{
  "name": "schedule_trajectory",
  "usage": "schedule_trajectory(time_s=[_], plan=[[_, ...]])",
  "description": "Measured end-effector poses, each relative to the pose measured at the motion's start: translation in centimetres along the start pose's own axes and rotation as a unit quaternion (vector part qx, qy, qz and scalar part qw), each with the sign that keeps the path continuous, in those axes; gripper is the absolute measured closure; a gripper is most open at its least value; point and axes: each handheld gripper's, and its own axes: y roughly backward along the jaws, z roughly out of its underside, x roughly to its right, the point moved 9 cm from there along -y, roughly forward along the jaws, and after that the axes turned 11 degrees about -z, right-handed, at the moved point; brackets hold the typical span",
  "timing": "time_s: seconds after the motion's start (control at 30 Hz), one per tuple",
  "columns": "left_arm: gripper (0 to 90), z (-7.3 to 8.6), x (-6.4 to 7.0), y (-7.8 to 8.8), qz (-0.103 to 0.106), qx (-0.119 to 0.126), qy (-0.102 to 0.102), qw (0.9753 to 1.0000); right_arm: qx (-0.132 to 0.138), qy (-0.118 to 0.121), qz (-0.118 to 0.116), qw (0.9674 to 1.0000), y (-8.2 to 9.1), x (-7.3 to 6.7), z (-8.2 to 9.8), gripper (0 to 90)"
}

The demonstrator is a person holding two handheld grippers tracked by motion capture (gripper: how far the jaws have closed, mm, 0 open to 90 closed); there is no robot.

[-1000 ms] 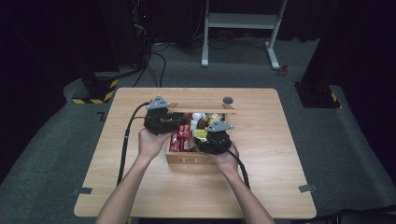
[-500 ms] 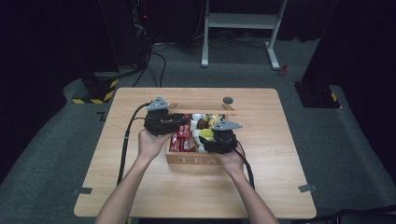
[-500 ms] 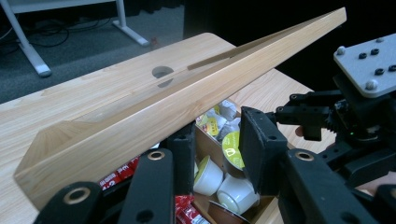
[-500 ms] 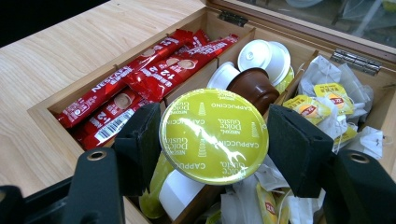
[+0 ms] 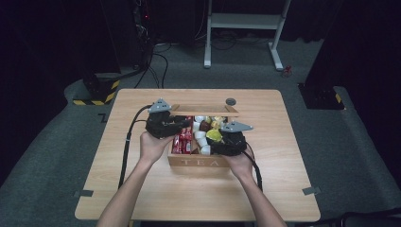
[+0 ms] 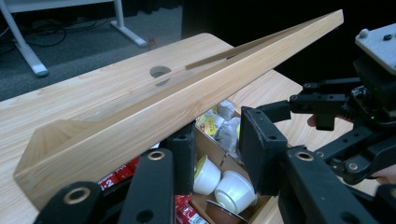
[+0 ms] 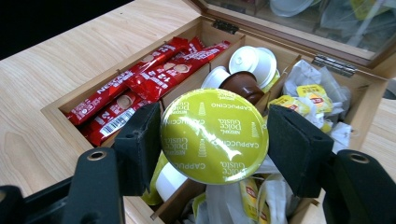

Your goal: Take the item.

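Extraction of a green-lidded cappuccino capsule [image 7: 214, 136] from the wooden tea box [image 5: 196, 162] is judged to be the step in hand: the capsule is clasped between the pads of the right gripper [image 7: 212, 144], just above the box's compartments. The open lid [image 6: 154, 112] is gripped at its edge by the left gripper [image 6: 215, 154]. Next, the capsule must be carried clear of the box wall and a spot on the table [image 5: 283, 189] chosen. The capsule's body is hidden beneath its foil.
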Motion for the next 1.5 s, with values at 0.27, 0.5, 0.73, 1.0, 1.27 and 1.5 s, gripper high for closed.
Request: schedule_trajectory(time_s=[0.27, 0.5, 0.73, 1.0, 1.27, 1.5], plan=[[66.9, 0.1, 0.0, 0.0, -0.001, 0.002, 0.000, 1.0000, -0.002, 0.010, 0.002, 0.9999, 1.0, 0.1, -0.2, 37.4], [66.9, 0.2, 0.1, 0.0, 0.000, 0.000, -0.002, 1.0000, -0.004, 0.020, 0.003, 0.9998, 1.7, 0.0, -0.1, 37.4], [66.8, 0.2, 0.1, 0.0, -0.001, 0.001, -0.004, 1.0000, -0.001, 0.027, 0.003, 0.9996, 2.4, -0.2, -0.4, 37.4], [66.9, 0.3, 0.1, 0.0, -0.002, 0.000, -0.003, 1.0000, 0.018, 0.021, 0.004, 0.9996, 3.8, 0.2, -1.1, 37.4], [66.5, 0.4, 0.2, 0.0, 0.000, -0.002, -0.004, 1.0000, 0.021, 0.011, 0.007, 0.9997, 4.6, 0.9, -1.0, 37.4], [66.7, 0.6, 0.2, 0.1, 0.001, -0.002, -0.006, 1.0000, 0.022, 0.014, 0.012, 0.9996, 5.3, 1.4, -1.1, 37.4]])
